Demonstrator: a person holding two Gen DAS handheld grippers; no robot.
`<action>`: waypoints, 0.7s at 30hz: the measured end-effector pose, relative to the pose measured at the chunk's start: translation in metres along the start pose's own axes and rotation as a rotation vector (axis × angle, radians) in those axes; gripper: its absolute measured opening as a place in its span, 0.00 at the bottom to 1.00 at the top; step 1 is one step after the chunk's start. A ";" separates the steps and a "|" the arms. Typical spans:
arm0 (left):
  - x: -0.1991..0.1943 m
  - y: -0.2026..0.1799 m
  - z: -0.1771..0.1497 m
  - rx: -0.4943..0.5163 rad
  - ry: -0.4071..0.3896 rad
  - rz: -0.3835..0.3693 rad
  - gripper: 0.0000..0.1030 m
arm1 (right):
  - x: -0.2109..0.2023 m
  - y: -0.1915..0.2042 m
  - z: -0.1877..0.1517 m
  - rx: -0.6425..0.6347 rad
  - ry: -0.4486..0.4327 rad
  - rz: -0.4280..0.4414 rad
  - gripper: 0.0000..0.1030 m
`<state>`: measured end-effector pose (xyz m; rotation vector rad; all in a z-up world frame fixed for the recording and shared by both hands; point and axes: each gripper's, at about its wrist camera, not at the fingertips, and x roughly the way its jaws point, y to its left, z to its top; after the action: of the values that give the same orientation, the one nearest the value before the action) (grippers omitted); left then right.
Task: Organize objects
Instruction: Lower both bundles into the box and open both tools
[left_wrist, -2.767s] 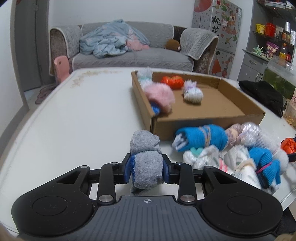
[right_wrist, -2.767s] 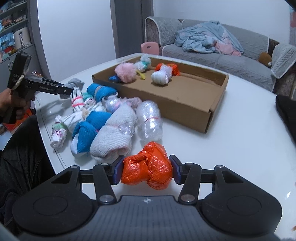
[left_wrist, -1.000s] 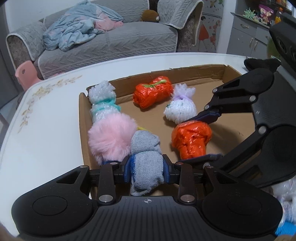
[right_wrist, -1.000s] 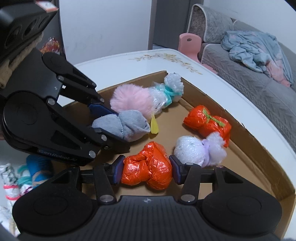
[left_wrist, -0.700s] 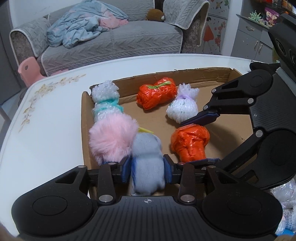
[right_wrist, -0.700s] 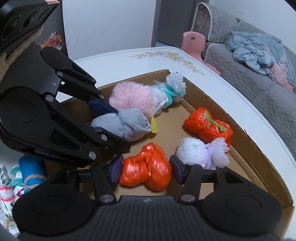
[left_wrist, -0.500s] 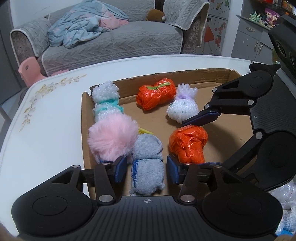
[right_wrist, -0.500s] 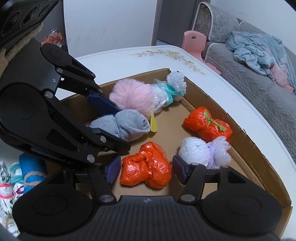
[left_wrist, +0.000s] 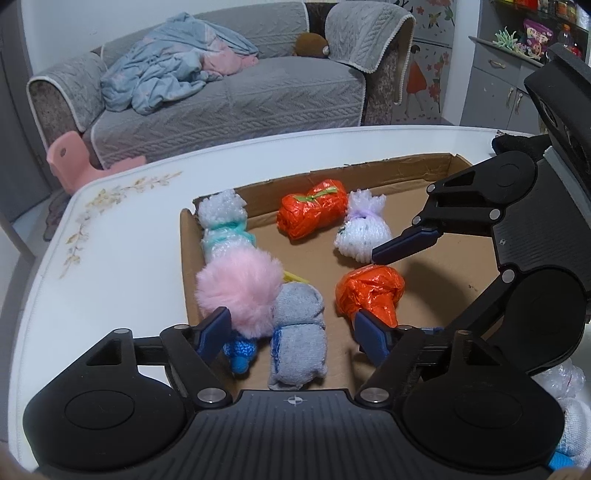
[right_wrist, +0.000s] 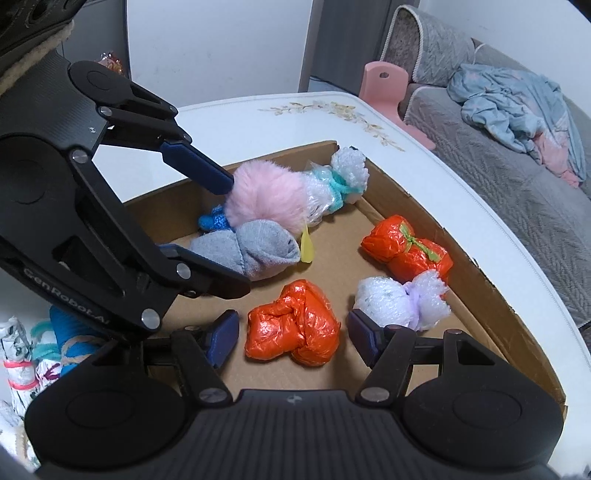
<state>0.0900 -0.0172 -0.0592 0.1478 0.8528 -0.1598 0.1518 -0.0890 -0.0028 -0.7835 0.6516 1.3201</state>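
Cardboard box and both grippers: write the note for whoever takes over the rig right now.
Left gripper: fingers opening, clear of the grey sock roll lying between them in the cardboard box.
Right gripper: fingers opening around the orange bag bundle, also on the box floor.
Done: six bundles boxed.
Left: withdraw both, then fetch the pile on the table outside the box.

The cardboard box (left_wrist: 461, 266) is brown. Inside it lie a grey sock roll (left_wrist: 298, 334), a fluffy pink pompom (left_wrist: 238, 288), two shiny orange plastic bundles (right_wrist: 293, 325), and a white bubble-wrap bundle (left_wrist: 362, 230) tied in pale purple. The bench (left_wrist: 110, 229) around the box is white with a faint flower pattern.
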 end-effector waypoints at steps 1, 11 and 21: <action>-0.001 0.000 0.000 -0.004 -0.003 0.001 0.79 | -0.001 0.000 0.000 0.001 -0.002 -0.001 0.60; -0.014 -0.002 -0.006 -0.085 -0.046 0.051 0.82 | -0.018 -0.002 -0.008 0.125 -0.052 -0.038 0.60; -0.032 0.000 -0.009 -0.180 -0.063 0.105 0.83 | -0.032 0.005 -0.009 0.228 -0.057 -0.100 0.65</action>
<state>0.0627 -0.0129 -0.0412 0.0191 0.7905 0.0112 0.1419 -0.1150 0.0168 -0.5836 0.6943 1.1497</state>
